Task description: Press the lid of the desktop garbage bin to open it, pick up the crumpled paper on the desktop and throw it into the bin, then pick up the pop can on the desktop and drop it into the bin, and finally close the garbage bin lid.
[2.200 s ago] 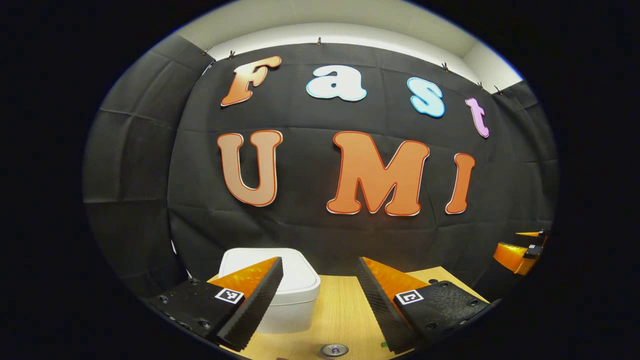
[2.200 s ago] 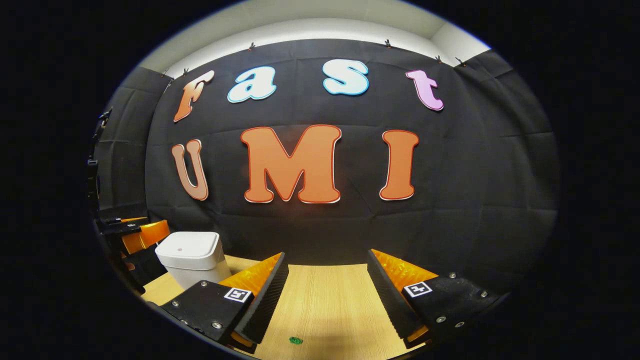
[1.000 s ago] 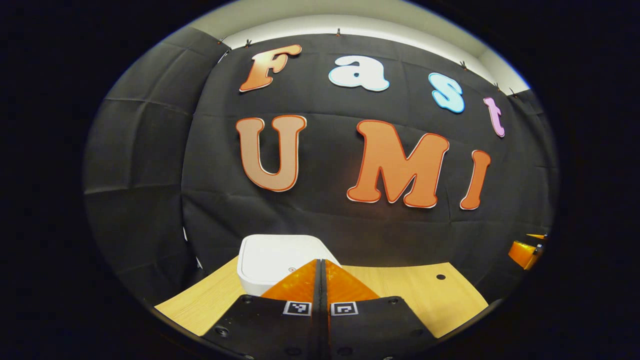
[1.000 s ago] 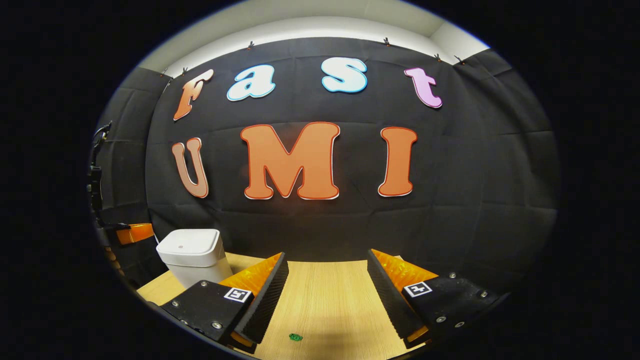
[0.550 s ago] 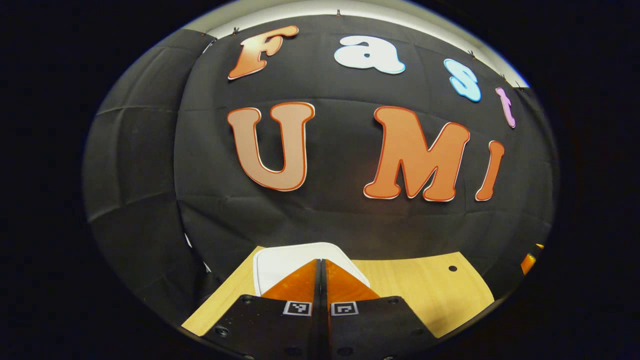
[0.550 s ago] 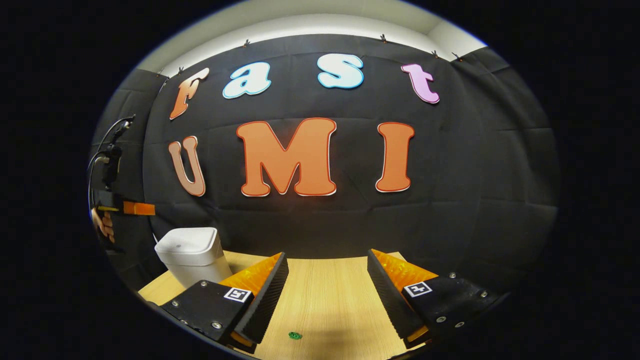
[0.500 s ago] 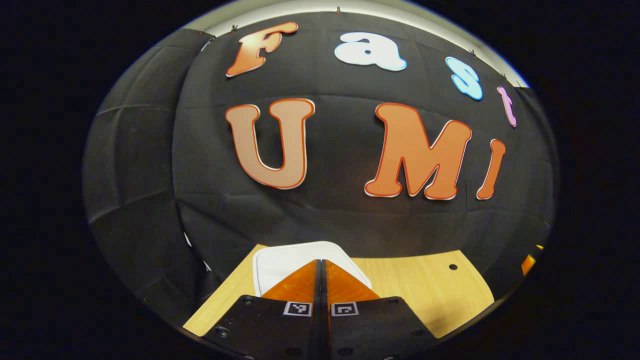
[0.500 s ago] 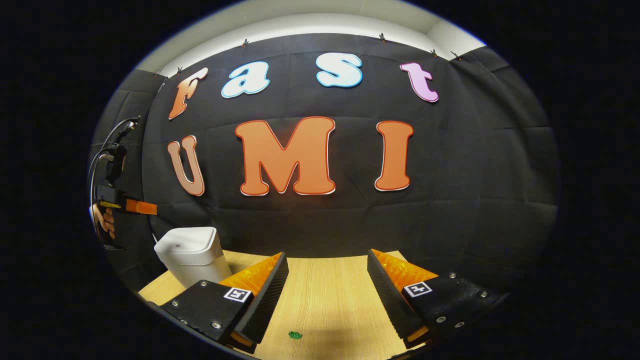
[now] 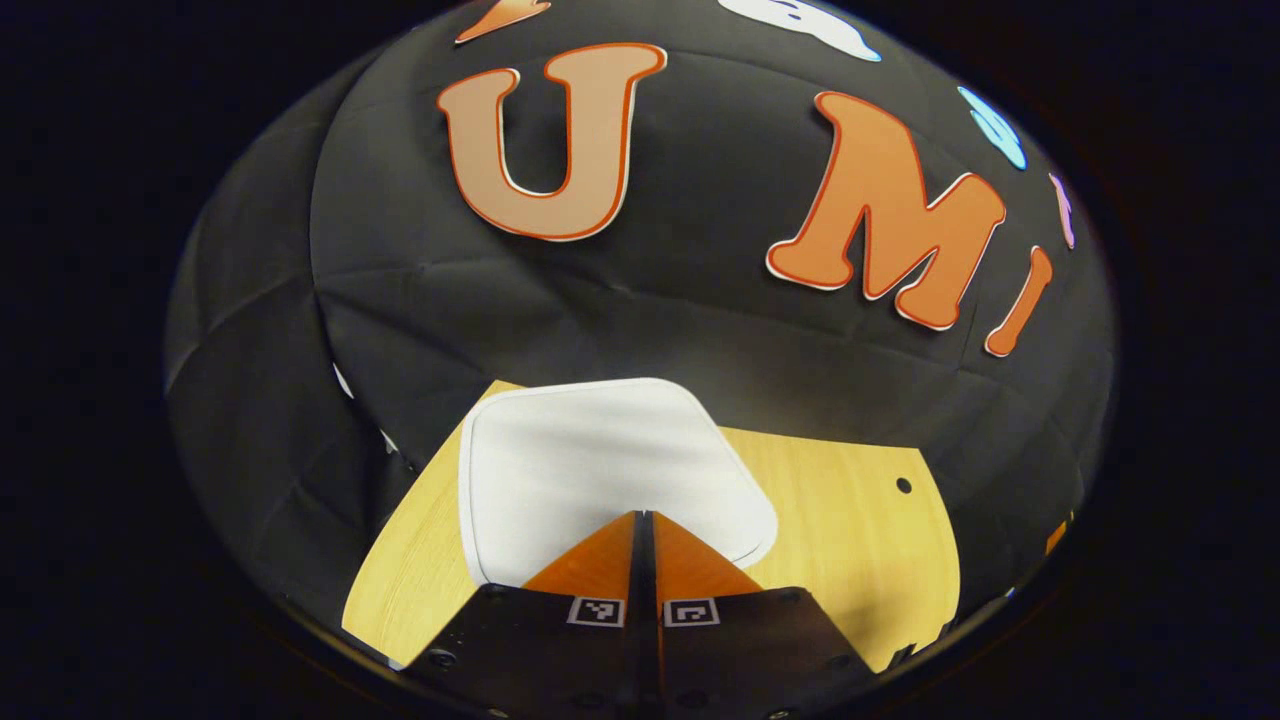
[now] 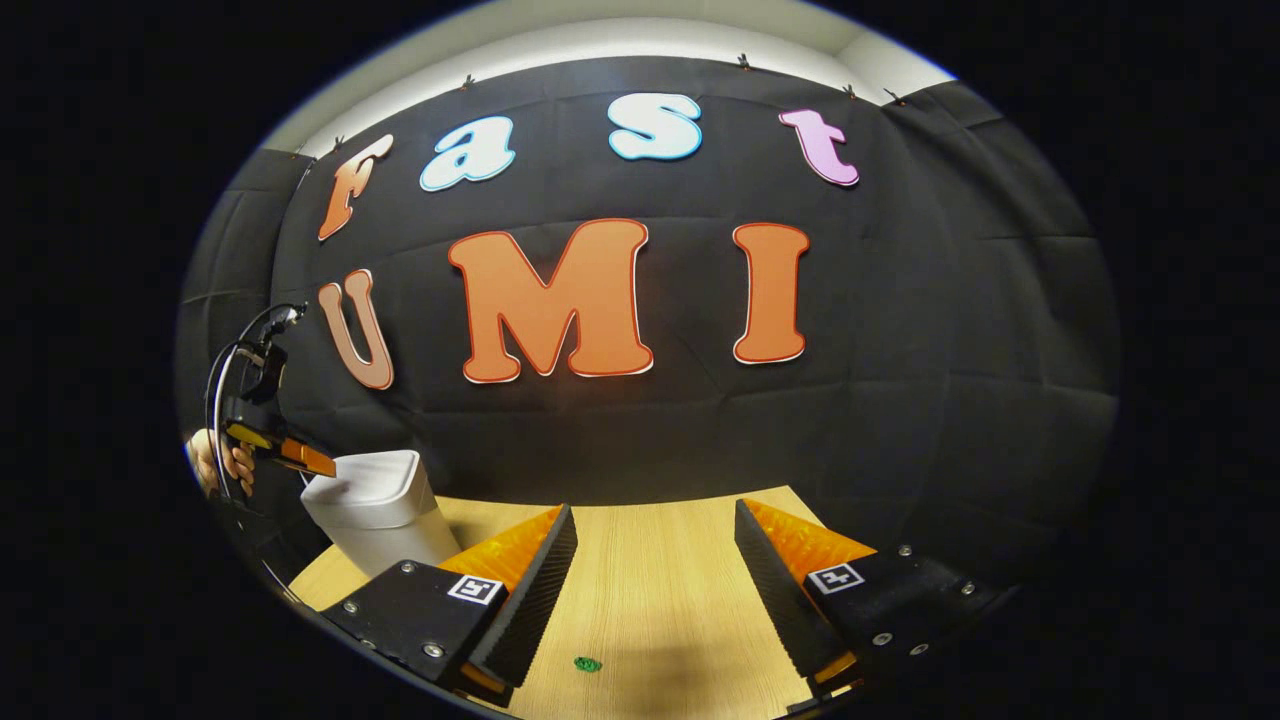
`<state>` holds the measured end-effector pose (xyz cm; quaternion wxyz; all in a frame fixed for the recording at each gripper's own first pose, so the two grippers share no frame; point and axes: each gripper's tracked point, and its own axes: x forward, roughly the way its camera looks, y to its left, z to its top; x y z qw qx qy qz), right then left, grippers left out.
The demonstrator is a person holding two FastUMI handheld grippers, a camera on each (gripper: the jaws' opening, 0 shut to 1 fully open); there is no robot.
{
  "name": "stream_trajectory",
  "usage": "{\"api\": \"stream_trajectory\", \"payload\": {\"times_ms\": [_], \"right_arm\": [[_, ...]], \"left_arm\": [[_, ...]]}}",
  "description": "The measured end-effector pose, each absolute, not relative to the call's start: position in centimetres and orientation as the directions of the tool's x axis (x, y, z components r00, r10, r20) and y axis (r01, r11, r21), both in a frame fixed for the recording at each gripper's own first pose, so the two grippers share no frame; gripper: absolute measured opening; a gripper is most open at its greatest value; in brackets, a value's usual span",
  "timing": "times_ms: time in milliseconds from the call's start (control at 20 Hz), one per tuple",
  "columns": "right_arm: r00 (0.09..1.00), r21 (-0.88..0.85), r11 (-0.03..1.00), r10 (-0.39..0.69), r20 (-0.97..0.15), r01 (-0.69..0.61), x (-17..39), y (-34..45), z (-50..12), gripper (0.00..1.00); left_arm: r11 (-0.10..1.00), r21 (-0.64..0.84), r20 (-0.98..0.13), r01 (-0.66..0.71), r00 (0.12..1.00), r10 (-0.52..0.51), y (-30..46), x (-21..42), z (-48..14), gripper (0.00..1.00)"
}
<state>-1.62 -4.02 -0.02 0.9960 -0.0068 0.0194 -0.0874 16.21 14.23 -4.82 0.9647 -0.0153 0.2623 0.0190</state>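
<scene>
Lid [image 9: 590, 470] of the white bin [image 10: 375, 510] sits directly under my clenched left claw [image 9: 640, 525], at the surface's [image 9: 850, 520] far-left corner. I'd press straight down near its front edge, right claw [image 10: 650, 580] released, well aside.

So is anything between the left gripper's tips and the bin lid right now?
Nothing. In the left gripper view the shut left gripper points straight down at the closed white lid; whether it touches is unclear.

Black gripper bodies [image 10: 655, 560], silver screws, square black-and-white markers, ridged fingers [image 10: 530, 590]
</scene>
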Motion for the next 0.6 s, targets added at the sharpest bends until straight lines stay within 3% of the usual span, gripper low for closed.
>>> {"api": "stream_trajectory", "payload": {"times_ms": [450,600], "right_arm": [[0.985,-0.007,0.988,-0.152,-0.086,0.152,-0.6,-3.1,-1.5,0.94],[0.984,-0.005,0.988,-0.156,-0.089,0.157,-0.5,-3.0,-1.8,0.95]], "left_arm": [[1.000,0.002,-0.592,-0.013,0.806,0.011,14.8,16.2,-8.0,0.00],[1.000,-0.014,-0.555,0.007,0.832,-0.014,15.2,16.5,-7.7,0.01]]}}
